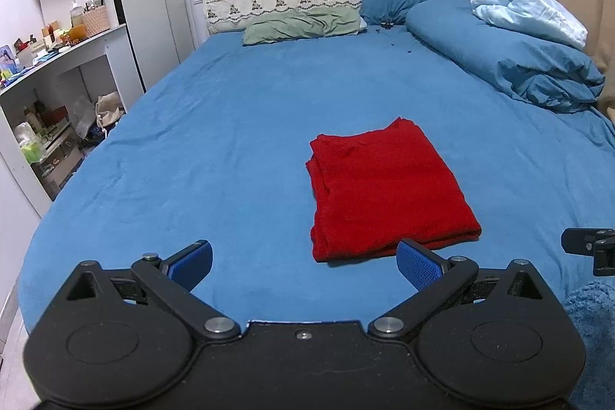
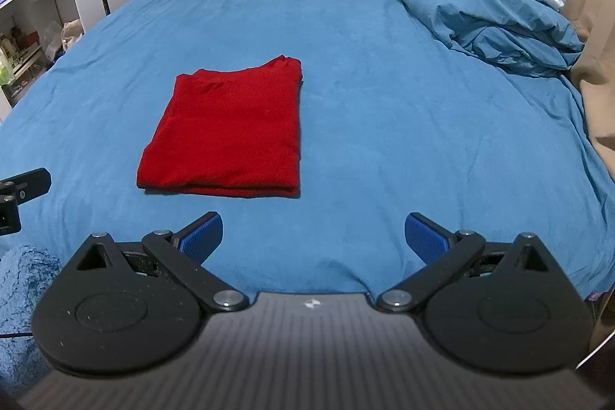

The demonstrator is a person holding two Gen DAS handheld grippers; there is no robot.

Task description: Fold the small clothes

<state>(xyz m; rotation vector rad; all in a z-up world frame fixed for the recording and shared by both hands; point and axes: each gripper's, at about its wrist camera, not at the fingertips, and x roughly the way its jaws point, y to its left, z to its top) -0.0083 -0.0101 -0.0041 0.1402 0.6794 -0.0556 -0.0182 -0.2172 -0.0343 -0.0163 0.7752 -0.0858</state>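
Red garment (image 1: 388, 191) lies folded into a neat rectangle mid-bed (image 1: 238, 125), left tool (image 1: 303, 262) and right tool (image 2: 313, 235) both wide and empty, hovering near its front edge; fold looks done, next probably another halving or leave it.

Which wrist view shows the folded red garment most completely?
The right wrist view: the red garment lies whole and unobstructed on the blue sheet. In the left wrist view its near edge is partly covered by a blue finger pad.
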